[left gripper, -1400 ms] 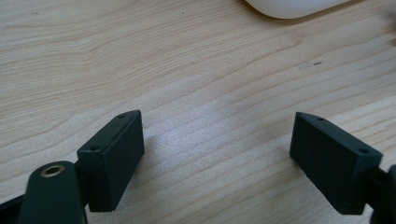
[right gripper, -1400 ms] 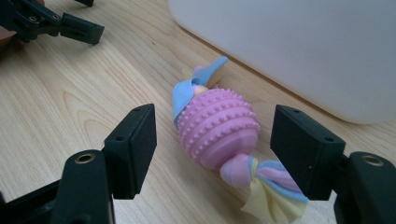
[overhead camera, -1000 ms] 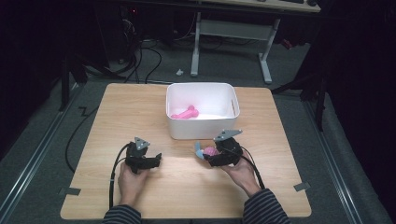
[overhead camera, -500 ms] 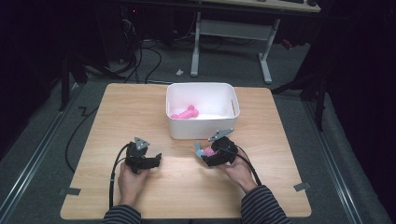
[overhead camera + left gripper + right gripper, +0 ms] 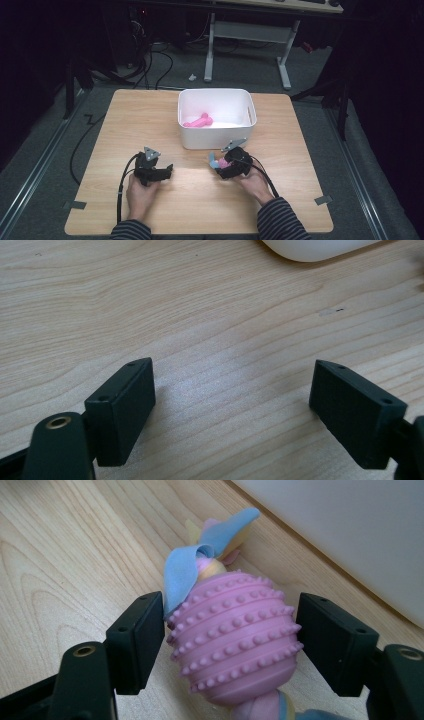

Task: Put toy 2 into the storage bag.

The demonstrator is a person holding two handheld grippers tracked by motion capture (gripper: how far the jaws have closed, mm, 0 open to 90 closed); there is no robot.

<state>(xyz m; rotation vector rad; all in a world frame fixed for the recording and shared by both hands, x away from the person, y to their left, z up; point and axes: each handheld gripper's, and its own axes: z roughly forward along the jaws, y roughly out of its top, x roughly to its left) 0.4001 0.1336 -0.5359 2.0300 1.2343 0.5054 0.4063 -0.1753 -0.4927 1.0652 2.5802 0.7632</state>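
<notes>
A pink knobbly ball toy (image 5: 235,630) with blue and yellow cloth strips lies on the wooden table (image 5: 150,120), just in front of the white bin (image 5: 217,142). My right gripper (image 5: 230,640) is shut on it: both pads touch the ball's sides, and the jaws have just been closing on it. From above, the right gripper (image 5: 220,165) rests low at the table with the toy (image 5: 216,161) poking out to the left. My left gripper (image 5: 167,172) rests on the table to the left, open (image 5: 232,405), with bare wood between its pads.
A second pink toy (image 5: 198,121) lies inside the white bin. The bin's wall (image 5: 350,530) stands close beyond the right gripper's jaws, and its corner (image 5: 315,247) lies ahead of the left gripper. Cables and a desk frame (image 5: 210,45) are on the floor behind the table.
My right gripper has sunk a little towards the table with the toy between its jaws. The left gripper has kept still.
</notes>
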